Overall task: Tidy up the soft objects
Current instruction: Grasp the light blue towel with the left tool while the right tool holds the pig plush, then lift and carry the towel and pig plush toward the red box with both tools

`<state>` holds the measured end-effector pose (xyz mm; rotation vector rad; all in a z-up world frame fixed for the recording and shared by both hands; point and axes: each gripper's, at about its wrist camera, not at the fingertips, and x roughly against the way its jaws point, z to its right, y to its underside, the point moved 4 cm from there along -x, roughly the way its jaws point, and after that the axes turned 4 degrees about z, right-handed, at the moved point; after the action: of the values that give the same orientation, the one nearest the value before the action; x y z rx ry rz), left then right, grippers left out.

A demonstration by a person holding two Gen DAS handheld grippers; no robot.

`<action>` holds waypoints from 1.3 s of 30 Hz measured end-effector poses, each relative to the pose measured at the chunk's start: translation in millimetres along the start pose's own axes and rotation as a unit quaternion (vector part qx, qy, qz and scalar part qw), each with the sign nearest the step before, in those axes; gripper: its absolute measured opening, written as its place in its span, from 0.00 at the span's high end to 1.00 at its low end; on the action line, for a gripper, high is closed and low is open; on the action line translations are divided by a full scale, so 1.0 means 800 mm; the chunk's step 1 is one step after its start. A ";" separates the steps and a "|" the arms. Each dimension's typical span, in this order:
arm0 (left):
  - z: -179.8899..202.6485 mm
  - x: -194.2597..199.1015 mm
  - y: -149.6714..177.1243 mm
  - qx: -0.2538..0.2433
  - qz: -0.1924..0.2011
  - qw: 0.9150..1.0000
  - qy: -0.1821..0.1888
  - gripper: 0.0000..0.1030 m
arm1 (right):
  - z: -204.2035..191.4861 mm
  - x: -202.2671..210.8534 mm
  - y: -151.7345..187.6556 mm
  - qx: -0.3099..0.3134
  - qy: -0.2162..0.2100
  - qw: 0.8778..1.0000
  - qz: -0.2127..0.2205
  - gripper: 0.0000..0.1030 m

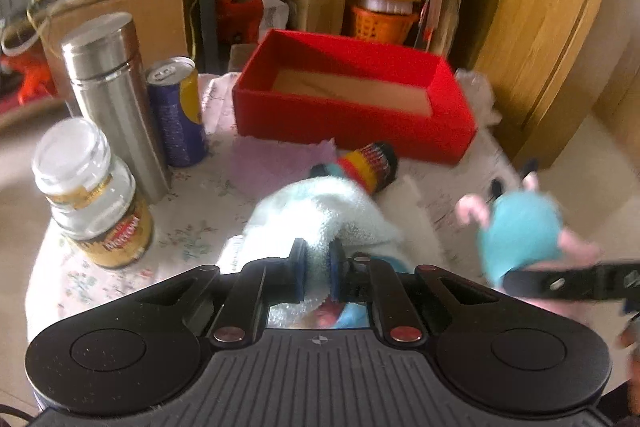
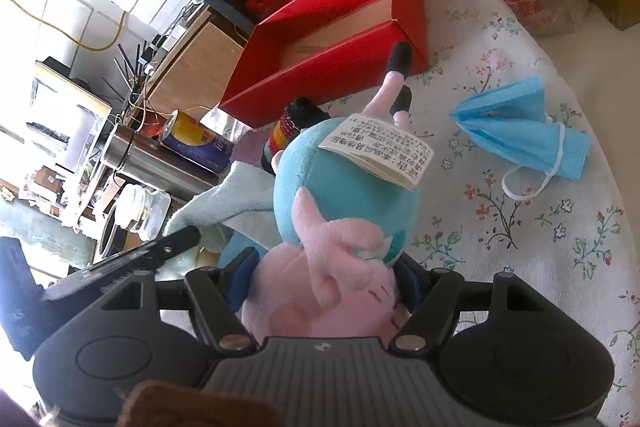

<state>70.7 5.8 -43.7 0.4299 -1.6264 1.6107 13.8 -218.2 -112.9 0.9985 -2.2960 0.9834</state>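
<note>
The left gripper [image 1: 316,267] has its fingers pinched nearly closed on a fold of the pale towel [image 1: 320,215], which lies near the middle of the flowered tablecloth [image 2: 520,211]. The right gripper [image 2: 324,291] clamps the pink head of a plush toy [image 2: 340,195] in a teal dress, held above the cloth; its white sewn tag [image 2: 380,151] carries printed Chinese text, too small to read. Far behind sits a red box [image 1: 352,119]. At left stands a coffee jar [image 1: 96,199] labelled "Moccona".
</note>
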 end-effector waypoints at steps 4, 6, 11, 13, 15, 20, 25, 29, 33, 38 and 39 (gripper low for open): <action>-0.005 0.008 -0.006 0.039 0.000 0.999 0.025 0.94 | -0.004 0.001 0.001 0.003 -0.002 1.000 0.001 0.58; -0.006 0.013 -0.010 0.054 0.004 0.998 0.031 0.95 | -0.007 0.002 0.000 0.005 -0.004 1.000 0.003 0.58; -0.003 0.033 -0.024 0.075 0.031 0.996 0.049 0.95 | -0.020 0.010 -0.006 0.013 -0.011 1.000 0.017 0.59; 0.001 0.040 -0.030 0.079 0.040 0.994 0.056 0.95 | -0.026 0.014 -0.008 0.018 -0.013 1.000 0.022 0.58; 0.005 0.046 -0.036 0.081 0.051 0.994 0.059 0.95 | -0.033 0.017 -0.010 0.024 -0.014 0.999 0.028 0.58; 0.013 0.066 -0.045 0.082 0.073 0.992 0.065 0.95 | -0.046 0.027 -0.015 0.035 -0.019 0.998 0.044 0.58; 0.021 0.089 -0.057 0.104 0.094 0.988 0.071 0.95 | -0.069 0.046 -0.024 0.048 -0.026 0.996 0.070 0.58; 0.035 0.112 -0.073 0.110 0.113 0.984 0.082 0.95 | -0.093 0.067 -0.034 0.059 -0.032 0.993 0.102 0.58; 0.046 0.128 -0.091 0.118 0.149 0.976 0.104 0.94 | -0.114 0.080 -0.047 0.068 -0.026 0.989 0.131 0.58; 0.045 0.126 -0.110 0.131 0.180 0.969 0.108 0.94 | -0.131 0.079 -0.066 0.085 -0.026 0.982 0.165 0.58; 0.045 0.123 -0.112 0.130 0.182 0.969 0.105 0.94 | -0.130 0.078 -0.068 0.084 -0.021 0.982 0.166 0.58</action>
<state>62.9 -12.2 92.4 0.0854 -1.3944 2.0793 27.5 -193.4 17.0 0.7148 -2.5007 1.3176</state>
